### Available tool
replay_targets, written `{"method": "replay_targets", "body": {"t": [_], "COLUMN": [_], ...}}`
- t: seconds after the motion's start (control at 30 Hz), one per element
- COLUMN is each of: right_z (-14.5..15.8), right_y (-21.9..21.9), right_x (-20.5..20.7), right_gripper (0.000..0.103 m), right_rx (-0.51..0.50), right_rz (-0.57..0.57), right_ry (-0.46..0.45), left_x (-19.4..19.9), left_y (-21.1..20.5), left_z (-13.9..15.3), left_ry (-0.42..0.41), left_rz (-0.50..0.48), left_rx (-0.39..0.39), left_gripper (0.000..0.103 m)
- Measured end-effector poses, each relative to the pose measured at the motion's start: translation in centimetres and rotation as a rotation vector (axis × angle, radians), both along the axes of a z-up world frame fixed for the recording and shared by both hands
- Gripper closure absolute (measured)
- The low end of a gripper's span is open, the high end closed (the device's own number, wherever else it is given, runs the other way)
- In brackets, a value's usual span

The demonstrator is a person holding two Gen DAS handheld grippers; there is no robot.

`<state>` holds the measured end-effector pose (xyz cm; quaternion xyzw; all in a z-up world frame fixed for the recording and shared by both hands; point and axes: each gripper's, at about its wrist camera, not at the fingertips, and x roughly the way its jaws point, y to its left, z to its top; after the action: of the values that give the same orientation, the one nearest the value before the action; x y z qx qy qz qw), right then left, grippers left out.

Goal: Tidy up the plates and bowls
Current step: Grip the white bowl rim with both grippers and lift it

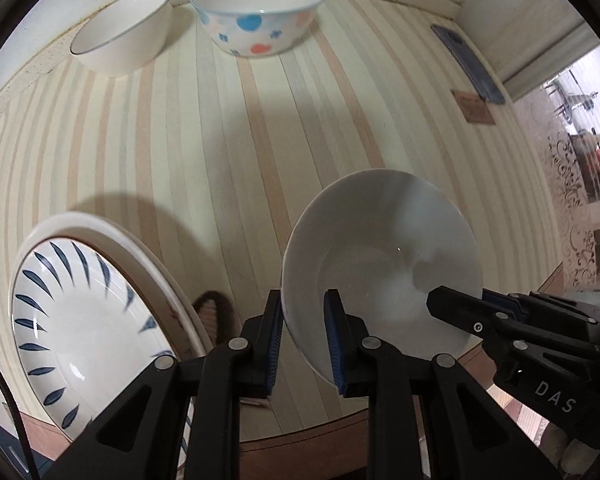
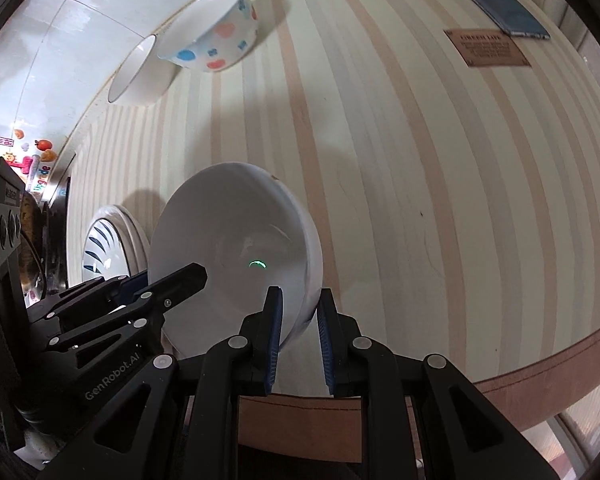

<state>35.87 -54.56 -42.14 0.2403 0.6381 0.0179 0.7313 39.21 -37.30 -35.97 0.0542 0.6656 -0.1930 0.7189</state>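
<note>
A plain white bowl hangs tilted on its side over the striped table. My left gripper is shut on its near rim, one blue pad inside the bowl and one outside. My right gripper comes in from the right and grips the opposite rim. In the right wrist view the same bowl sits with its wall between the pads of my right gripper, and my left gripper holds it from the left. A blue-leaf plate rests on a larger white plate at the near left.
A spotted bowl and a white bowl with a dark rim stand at the table's far edge by the wall. A phone and a brown label lie at the far right. The brown table edge is close below.
</note>
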Motion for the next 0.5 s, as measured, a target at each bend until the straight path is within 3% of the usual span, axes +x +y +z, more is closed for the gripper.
{"method": "replay_targets", "body": {"t": [0.33, 0.5], "right_z": [-0.3, 1.0], "right_y": [-0.1, -2.0], "right_x": [-0.1, -0.4], "right_gripper": [0.084, 0.083], "right_rx": [0.021, 0.066], "right_rz": [0.006, -0.029], "right_ry": [0.026, 0.049], "left_x": [0.0, -0.1], "left_y": [-0.1, 1.4], "left_z": [-0.9, 2.1], "left_ry": [0.021, 0.004], "left_rz": [0.009, 0.040], "left_rx": [0.002, -0.037], "left_gripper": [0.085, 0.084]}}
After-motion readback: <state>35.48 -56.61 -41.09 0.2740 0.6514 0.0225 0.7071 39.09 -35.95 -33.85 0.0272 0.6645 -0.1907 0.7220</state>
